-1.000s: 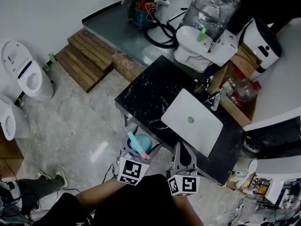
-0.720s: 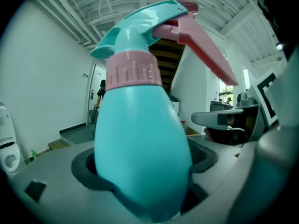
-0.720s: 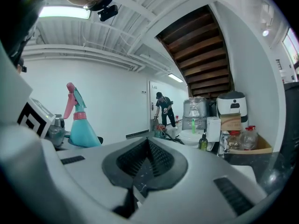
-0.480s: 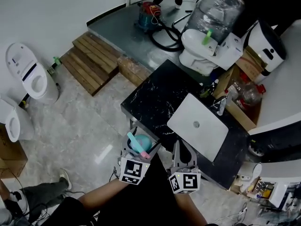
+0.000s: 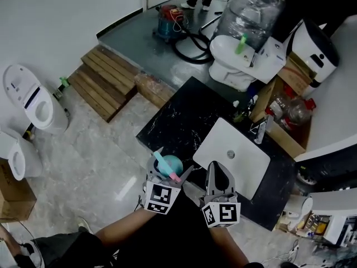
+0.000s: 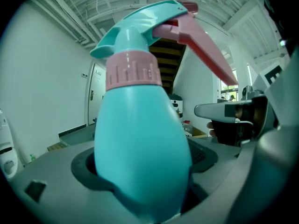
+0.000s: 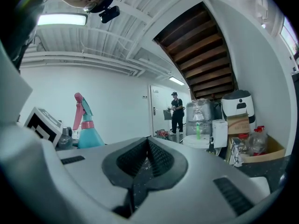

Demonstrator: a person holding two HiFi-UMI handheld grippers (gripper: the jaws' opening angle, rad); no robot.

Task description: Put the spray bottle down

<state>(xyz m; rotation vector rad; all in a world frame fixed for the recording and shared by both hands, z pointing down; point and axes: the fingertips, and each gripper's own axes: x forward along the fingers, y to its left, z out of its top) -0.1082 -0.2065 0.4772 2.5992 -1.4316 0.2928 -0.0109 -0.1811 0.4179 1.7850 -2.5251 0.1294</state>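
2 tongs sit side by side at the near edge of the black marble bench (image 5: 178, 116). The left tongs (image 5: 173, 162) are clamped on the spray bottle (image 6: 140, 148), with its teal body wedged between the dark pads (image 6: 81, 169). The bottle stands upright, with a pink collar below a teal head and a pink trigger. In the head view it is over the near edge of the bench, just left of the white basin (image 5: 215, 144). Whether its base touches the bench cannot be told. The right tongs (image 5: 215, 169) are just beside the left ones, jaws pressed together with nothing between them. They point toward the basin. Their own view shows the bottle off to the left, next to the left marker cube (image 7: 42, 125). Beyond the bench stand a large water jug (image 5: 249, 7) and wooden steps (image 5: 106, 80), with 1 toilet (image 5: 33, 96) by the wall. A person (image 7: 176, 111) stands far back by a doorway.
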